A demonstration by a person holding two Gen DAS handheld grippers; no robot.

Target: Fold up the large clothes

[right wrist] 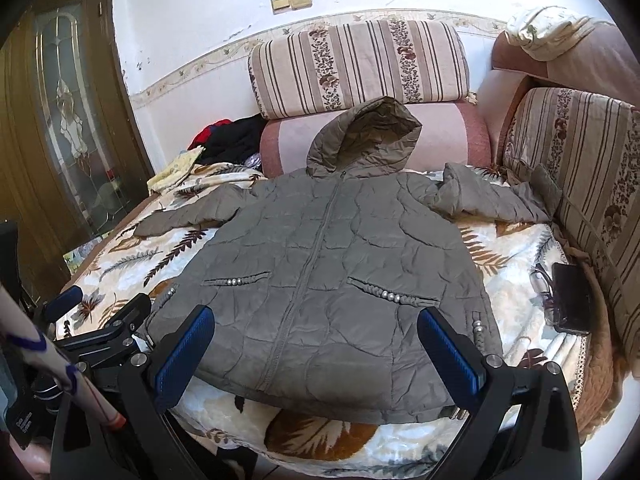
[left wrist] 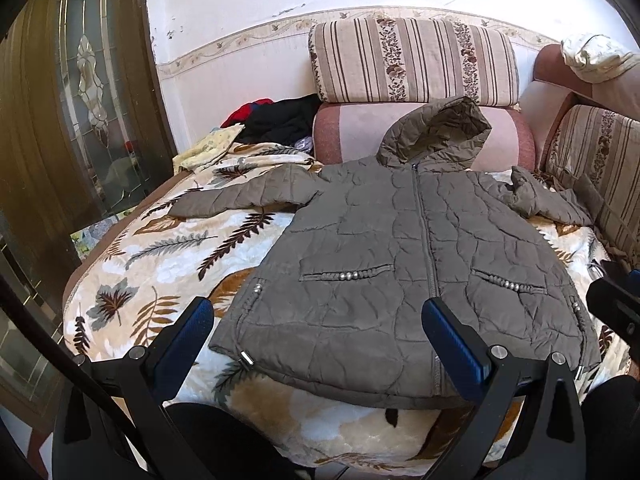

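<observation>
Overhanging blanket [left wrist: 168,248] edge: jacket [left wrist: 380,248] hem, open claws seemingly clear.

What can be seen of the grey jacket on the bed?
The jacket is olive-grey, quilted and puffy. It lies front up and zipped on the leaf-print blanket, hem toward the cameras, not yet folded. Its hood leans on the pink sofa back. Both sleeves are spread sideways, the one by the striped cushion rumpled. Two slanted pockets carry bead trim. Neither gripper touches it.

Right sleeve [left wrist: 548,204] end, bunched, hidden.
</observation>
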